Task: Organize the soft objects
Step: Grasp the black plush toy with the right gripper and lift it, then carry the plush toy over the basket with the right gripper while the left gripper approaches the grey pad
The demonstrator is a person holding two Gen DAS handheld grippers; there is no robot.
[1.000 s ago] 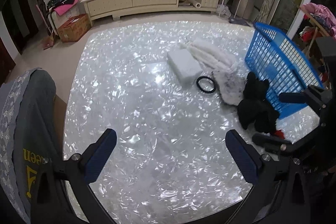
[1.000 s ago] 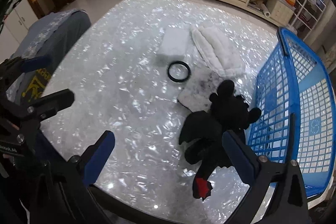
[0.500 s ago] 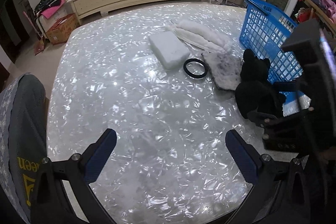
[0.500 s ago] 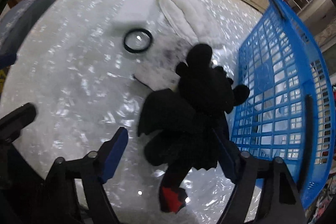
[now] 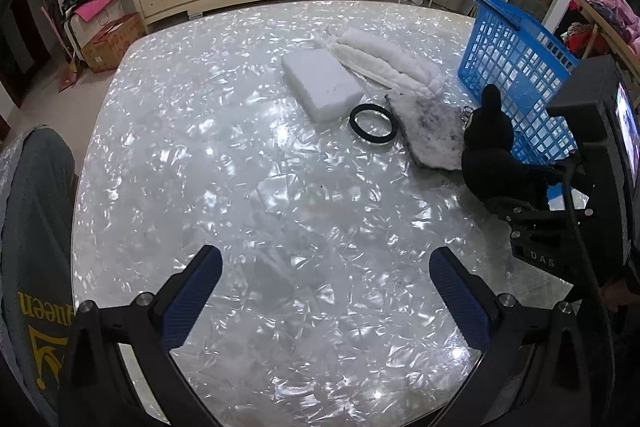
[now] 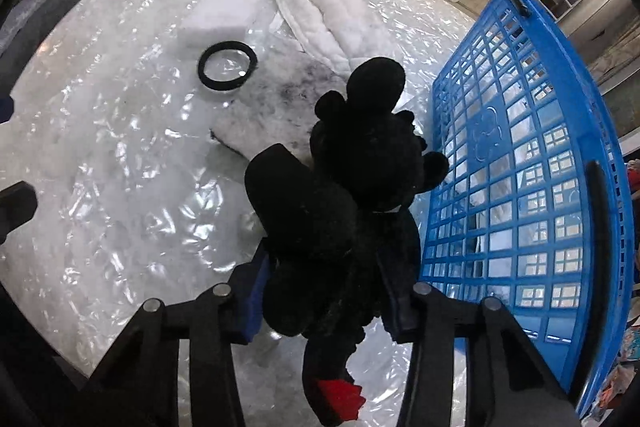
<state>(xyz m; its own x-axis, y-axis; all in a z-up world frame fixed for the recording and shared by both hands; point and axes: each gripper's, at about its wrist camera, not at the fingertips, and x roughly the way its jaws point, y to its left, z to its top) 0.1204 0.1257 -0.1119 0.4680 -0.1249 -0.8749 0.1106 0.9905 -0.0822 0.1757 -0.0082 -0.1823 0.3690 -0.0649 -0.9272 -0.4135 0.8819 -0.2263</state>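
**Two grippers over the shiny table, one closing on a black plush toy**

Two blue-padded fingers of the right gripper [image 6: 320,291] are closing around the body of the black plush toy [image 6: 360,163], which is sitting between them in the lower centre of the right wrist view; the pads are pressing into its fur on both sides. Its red-tipped tail is hanging at the bottom edge. The toy is lying on the pearly white table [image 5: 240,187], just beside the blue basket [image 6: 520,147] filling the right side of that frame.

Above and left of the toy, a grey-smudged white cloth [image 6: 272,95], a black ring [image 6: 227,67], a white foam block [image 6: 228,11] and a white quilted pad [image 6: 332,11] are lying close together.

In the left wrist view, the left gripper [image 5: 326,291] is hovering over bare table at the bottom of the frame, its jaws spread wide with nothing between them.
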